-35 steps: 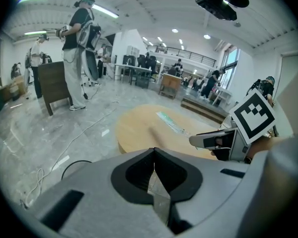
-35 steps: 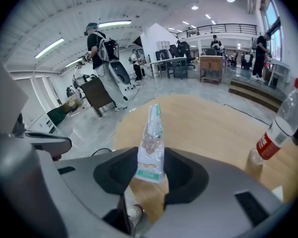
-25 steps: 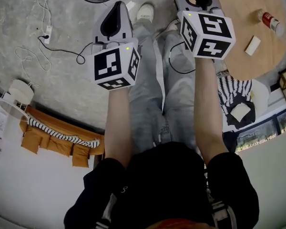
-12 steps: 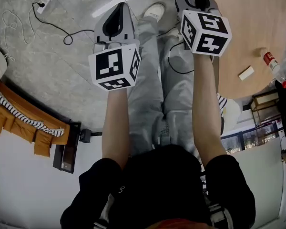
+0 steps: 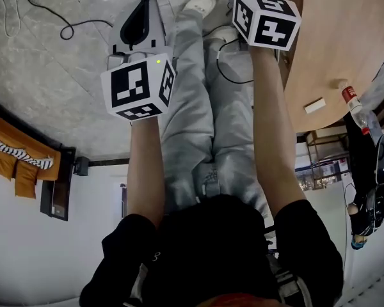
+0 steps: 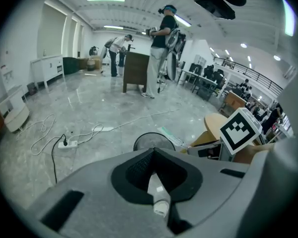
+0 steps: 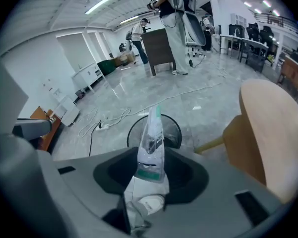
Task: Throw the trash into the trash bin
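Flattened clear plastic bottle (image 7: 152,135), with green label and greenish cap, stands upright, pinched in the right hand-held gripper (image 7: 151,157). Left hand-held gripper (image 6: 155,171) nips a thin white strip (image 6: 158,195). Beyond both stands the black mesh trash bin (image 7: 173,129) on grey floor (image 7: 198,100).

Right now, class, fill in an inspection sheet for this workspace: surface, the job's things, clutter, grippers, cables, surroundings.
Surface: grey polished floor; round wooden table beside the bin.
Job's things: black mesh trash bin on the floor ahead; crushed plastic bottle, not yet in the bin.
Clutter: second bottle and a small white block on the table.
Grippers: right gripper shut on the plastic bottle; left gripper has its jaws nearly together, with a pale sliver between them that cannot be identified.
Cables: power strip and loose cables on the floor, left of the bin.
Surroundings: people standing far off in a large hall.
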